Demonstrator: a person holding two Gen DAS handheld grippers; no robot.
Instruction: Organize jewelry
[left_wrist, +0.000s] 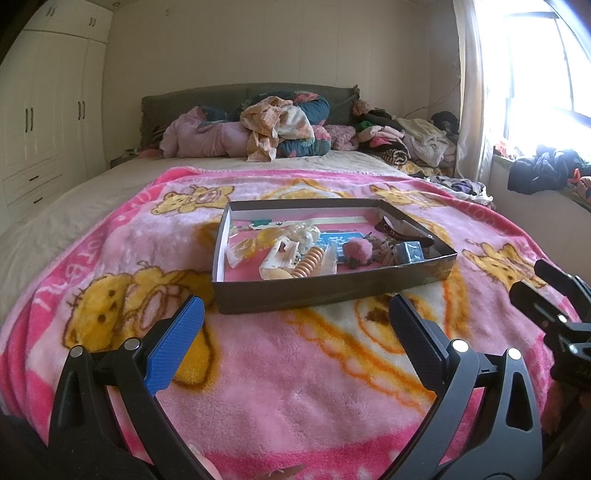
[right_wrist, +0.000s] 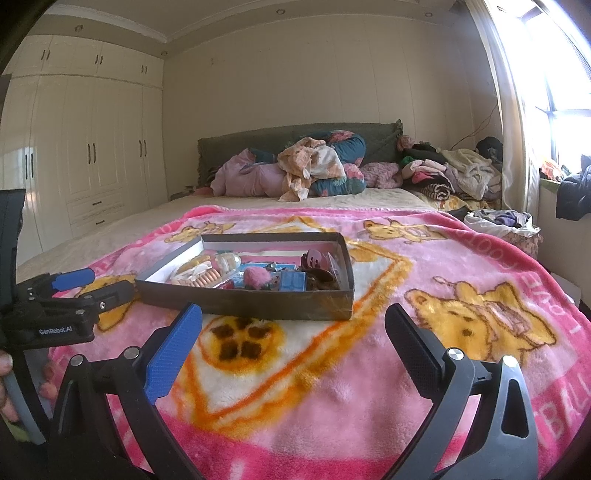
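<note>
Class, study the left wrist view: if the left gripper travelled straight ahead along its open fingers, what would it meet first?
Probably the near wall of the shallow dark cardboard box on the pink teddy-bear fleece blanket. The left gripper is open and empty; only blanket lies between, though depth is uncertain.

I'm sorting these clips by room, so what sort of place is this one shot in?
A home bedroom, almost certainly. A bed with a grey headboard fills the view, covered by a pink bear-print blanket, and built-in cream wardrobes line the wall. Clothes are heaped near the window.
</note>
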